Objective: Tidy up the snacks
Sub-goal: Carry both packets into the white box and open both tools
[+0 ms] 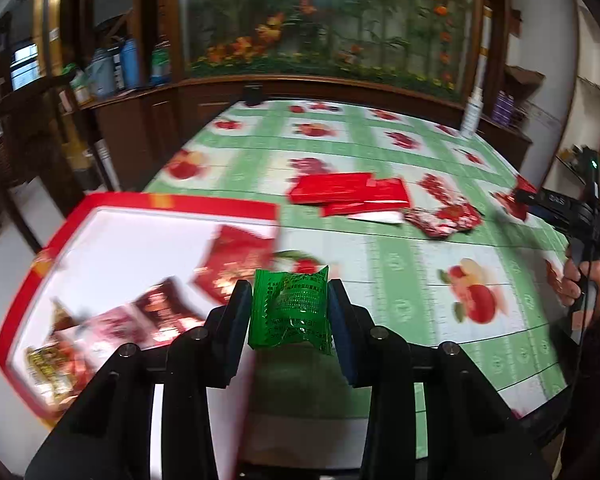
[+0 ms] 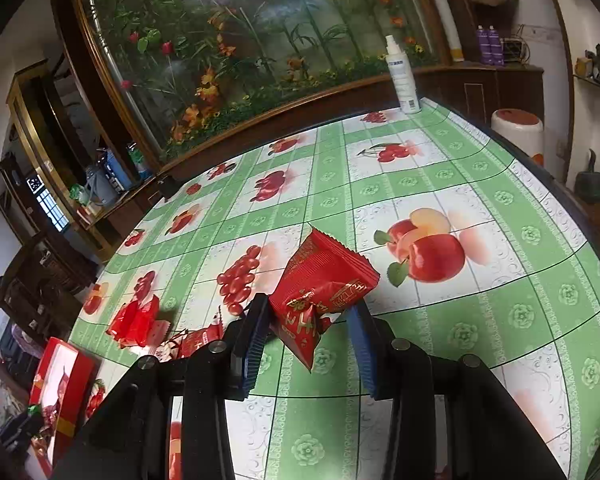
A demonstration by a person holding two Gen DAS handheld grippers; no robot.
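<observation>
Left wrist view: green packet (image 1: 290, 307) sits clamped between the pads of the left gripper (image 1: 291, 300), raised above the near corner of the red-rimmed white box (image 1: 100, 204), which already contains several red packets. The jaws stand narrow, closed on the packet's two side edges. Judged from its crinkled film, the packet is light, soft and slippery; a grip across the padded middle should hold better than one on the flat sealed ends, and hard pressure may crush the contents. More red packets (image 1: 348, 194) lie loose on the tablecloth (image 1: 400, 264) beyond the box. The right gripper (image 1: 518, 196) shows at the right edge, with a hand (image 1: 584, 284) on its handle. Right wrist view: the right gripper (image 2: 310, 320) is closed on a red packet (image 2: 320, 292), held tilted above the tablecloth, its lower sealed end hanging between the pads. The film looks equally thin and slick. Box and loose packets lie far left.
</observation>
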